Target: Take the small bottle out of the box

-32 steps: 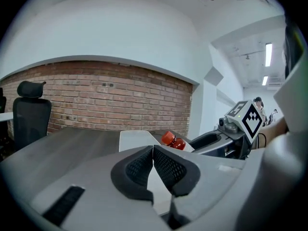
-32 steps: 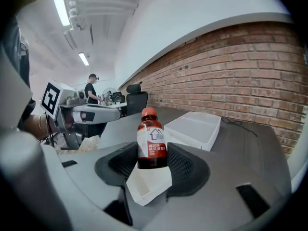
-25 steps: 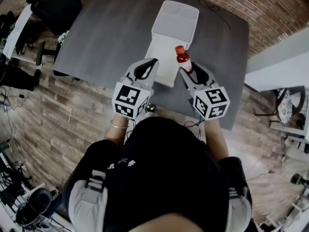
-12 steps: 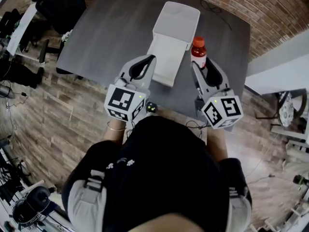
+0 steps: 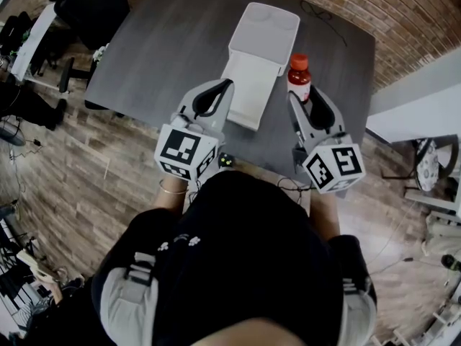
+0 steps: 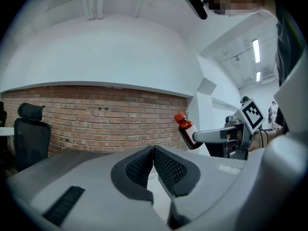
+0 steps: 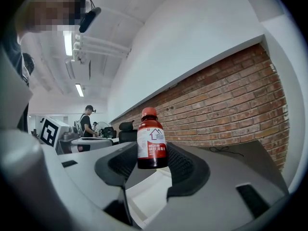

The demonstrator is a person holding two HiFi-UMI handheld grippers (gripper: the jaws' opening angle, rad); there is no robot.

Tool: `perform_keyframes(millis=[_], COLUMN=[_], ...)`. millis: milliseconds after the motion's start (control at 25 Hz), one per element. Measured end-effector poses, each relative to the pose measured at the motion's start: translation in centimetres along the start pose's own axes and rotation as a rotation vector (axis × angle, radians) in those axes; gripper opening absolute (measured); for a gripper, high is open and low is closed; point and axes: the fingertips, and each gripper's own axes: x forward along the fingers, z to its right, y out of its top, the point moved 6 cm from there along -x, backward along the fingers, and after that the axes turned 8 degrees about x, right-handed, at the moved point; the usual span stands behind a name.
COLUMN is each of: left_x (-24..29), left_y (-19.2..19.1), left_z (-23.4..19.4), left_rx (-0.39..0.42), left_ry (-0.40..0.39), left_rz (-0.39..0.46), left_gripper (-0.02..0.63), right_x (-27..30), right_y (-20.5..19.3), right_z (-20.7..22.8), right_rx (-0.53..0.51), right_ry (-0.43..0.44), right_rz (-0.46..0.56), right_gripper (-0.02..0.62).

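Observation:
The small bottle (image 5: pixel 299 78), dark red with a red cap and white label, is held upright in my right gripper (image 5: pixel 304 98), which is shut on its lower body. It hangs above the grey table (image 5: pixel 166 42), just right of the white box (image 5: pixel 253 63). In the right gripper view the small bottle (image 7: pixel 151 143) stands between the black pads (image 7: pixel 186 166). My left gripper (image 5: pixel 216 92) is shut and empty, over the box's near left edge. In the left gripper view its pads (image 6: pixel 166 170) meet, and the small bottle (image 6: pixel 186 130) shows at the right in the right gripper (image 6: pixel 204 136).
The white box lies open with its lid (image 5: pixel 265 24) toward the far side. A thin black cable (image 5: pixel 320 16) lies on the table's far right. A black chair (image 5: pixel 83 6) stands at the table's left, a white partition (image 5: pixel 418 99) at its right. A person (image 7: pixel 87 121) stands far off.
My right gripper has carried the bottle up and to the right, from over the box's right edge to beside the box. The left gripper has barely moved.

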Motion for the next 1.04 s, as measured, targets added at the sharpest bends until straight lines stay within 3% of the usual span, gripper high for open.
perform_keyframes(millis=[1040], left_x=[-0.1], left_y=[-1.0], left_z=[-2.2], left_rx=[-0.015], left_ry=[0.046], left_rz=[-0.005], left_gripper=[0.008], right_x=[2.5], right_y=[-0.5], right_z=[-0.4], right_rx=[-0.015], right_ry=[0.026], right_rz=[-0.025], right_gripper=[0.193])
